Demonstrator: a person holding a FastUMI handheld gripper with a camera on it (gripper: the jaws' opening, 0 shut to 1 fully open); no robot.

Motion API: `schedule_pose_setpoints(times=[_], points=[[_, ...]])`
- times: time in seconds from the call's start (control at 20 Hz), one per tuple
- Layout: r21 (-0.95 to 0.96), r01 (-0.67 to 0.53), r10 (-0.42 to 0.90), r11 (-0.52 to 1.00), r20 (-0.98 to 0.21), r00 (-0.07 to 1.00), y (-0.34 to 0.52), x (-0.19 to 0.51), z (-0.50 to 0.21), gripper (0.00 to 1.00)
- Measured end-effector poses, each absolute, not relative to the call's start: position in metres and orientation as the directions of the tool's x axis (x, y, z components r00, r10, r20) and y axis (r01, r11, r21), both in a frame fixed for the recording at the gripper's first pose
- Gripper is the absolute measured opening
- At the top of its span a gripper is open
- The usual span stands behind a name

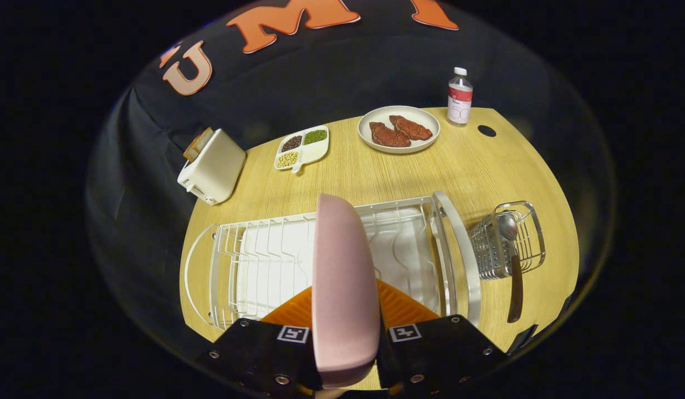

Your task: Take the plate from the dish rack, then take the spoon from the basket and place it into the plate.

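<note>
A pink plate stands on edge between my two fingers, and the gripper is shut on its near rim. The plate hangs over the white wire dish rack, which lies just ahead of the fingers and under the plate. To the right of the rack a small metal basket hangs on its end. A spoon with a dark wooden handle lies in that basket, its bowl at the far side and its handle sticking out toward me.
Beyond the rack on the wooden table stand a white toaster with toast, a divided dish of beans, a white plate with meat and a small bottle. A cable hole is near the bottle.
</note>
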State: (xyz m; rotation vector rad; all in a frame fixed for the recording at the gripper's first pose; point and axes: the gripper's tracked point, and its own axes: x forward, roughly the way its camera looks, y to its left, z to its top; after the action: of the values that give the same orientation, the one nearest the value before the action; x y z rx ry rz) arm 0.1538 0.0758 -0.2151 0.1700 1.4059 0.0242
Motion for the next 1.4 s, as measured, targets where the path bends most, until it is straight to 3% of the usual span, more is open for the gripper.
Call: schedule_pose_setpoints(times=[0.5,0.95,1.4], points=[[-0.035,0.015,-0.038,0.999,-0.963,0.267,0.073,0.174,-0.195,0.37],[-0.11,-0.027,-0.096,0.994,-0.944,0.314,0.072,0.184,-0.183,0.35],[0.031,0.017,0.023,0.999,-0.931,0.363,0.077,0.17,-0.156,0.3]])
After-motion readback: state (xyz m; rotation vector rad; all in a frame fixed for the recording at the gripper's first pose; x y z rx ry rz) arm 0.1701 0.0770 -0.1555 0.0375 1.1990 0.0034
